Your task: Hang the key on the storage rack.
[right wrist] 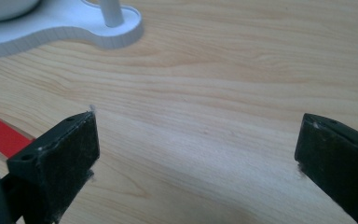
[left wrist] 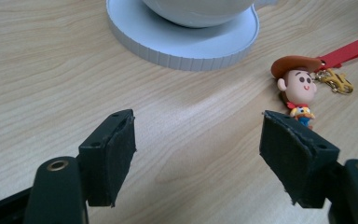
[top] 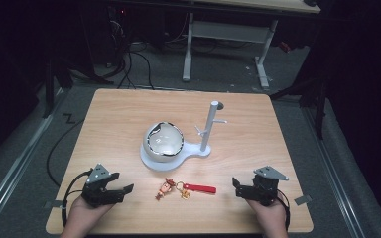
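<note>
Fingers spread wide on both grippers, nothing between them. Left gripper (top: 110, 190) rests on the near-left tabletop (top: 114, 114), right gripper (top: 250, 190) on the near-right, both held in the person's hands. Keychain (top: 181, 188) lies flat between them, near the front edge: cowboy figure (left wrist: 299, 86) at its left end, gold clasp (left wrist: 334, 80) in the middle, red strap (left wrist: 349, 50) running off to the right. Figure sits just beside the left gripper's far finger (left wrist: 294, 154) but apart from it; strap end shows close to the right gripper's left finger (right wrist: 58, 156), not touching as far as I can tell. Behind the keychain, well apart: white stand (top: 206, 148) with an upright post and small pegs, plus a round bowl-like dish (top: 163, 141) on its base.

Likely job: hang the keychain on a peg. Risks: the figure is rounded and smooth, so a pinch could squirt it sideways; the strap lies flat on the wood, so fingers may scrape over it without catching; a lifted keychain will swing and miss the small peg; a bump on the light stand could tip it.
</note>
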Tool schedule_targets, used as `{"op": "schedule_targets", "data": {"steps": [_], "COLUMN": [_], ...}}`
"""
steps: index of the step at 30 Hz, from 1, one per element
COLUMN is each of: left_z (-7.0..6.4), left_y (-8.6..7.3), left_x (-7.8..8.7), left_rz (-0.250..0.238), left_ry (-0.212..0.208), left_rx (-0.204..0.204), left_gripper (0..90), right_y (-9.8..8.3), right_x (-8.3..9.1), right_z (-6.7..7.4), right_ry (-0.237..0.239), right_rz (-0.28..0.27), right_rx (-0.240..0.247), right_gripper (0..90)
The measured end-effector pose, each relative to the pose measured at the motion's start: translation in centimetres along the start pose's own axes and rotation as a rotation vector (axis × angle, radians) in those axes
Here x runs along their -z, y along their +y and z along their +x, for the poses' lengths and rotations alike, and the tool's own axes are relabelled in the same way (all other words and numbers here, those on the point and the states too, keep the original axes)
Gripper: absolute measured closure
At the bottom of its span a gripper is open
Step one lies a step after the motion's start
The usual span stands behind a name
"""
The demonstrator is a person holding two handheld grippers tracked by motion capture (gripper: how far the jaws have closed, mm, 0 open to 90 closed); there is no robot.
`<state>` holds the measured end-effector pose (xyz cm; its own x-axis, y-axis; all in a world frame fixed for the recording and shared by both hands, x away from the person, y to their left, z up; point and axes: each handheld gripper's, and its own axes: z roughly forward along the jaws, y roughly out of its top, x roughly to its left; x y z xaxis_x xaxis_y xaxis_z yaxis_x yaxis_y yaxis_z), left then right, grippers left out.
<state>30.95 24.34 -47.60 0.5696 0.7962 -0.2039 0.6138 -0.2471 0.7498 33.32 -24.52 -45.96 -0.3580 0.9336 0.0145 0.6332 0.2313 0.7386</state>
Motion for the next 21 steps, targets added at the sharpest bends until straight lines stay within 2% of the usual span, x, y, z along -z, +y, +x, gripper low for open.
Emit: {"op": "schedule_targets", "data": {"steps": [5,11,21], "left_z": [0.00,-0.15,-0.08], "left_y": [0.23,0.43,0.11], "left_x": [-0.58,-0.66,-0.33], "left_rz": [0.006,0.004,0.009], "left_ry": [-0.010,-0.011,-0.004], "left_rx": [-0.009,-0.015,-0.015], "left_gripper": [26.9,26.9,27.0], "right_y": [-0.55,-0.67,-0.41], "right_x": [0.16,0.42,0.10], "right_z": [-0.68,-0.87,-0.82], "right_ry": [0.019,0.008,0.019], "right_rz": [0.018,0.014,0.014], "right_rx": [-0.042,-0.034,-0.023], "right_gripper": [0.3,0.5,1.3]}}
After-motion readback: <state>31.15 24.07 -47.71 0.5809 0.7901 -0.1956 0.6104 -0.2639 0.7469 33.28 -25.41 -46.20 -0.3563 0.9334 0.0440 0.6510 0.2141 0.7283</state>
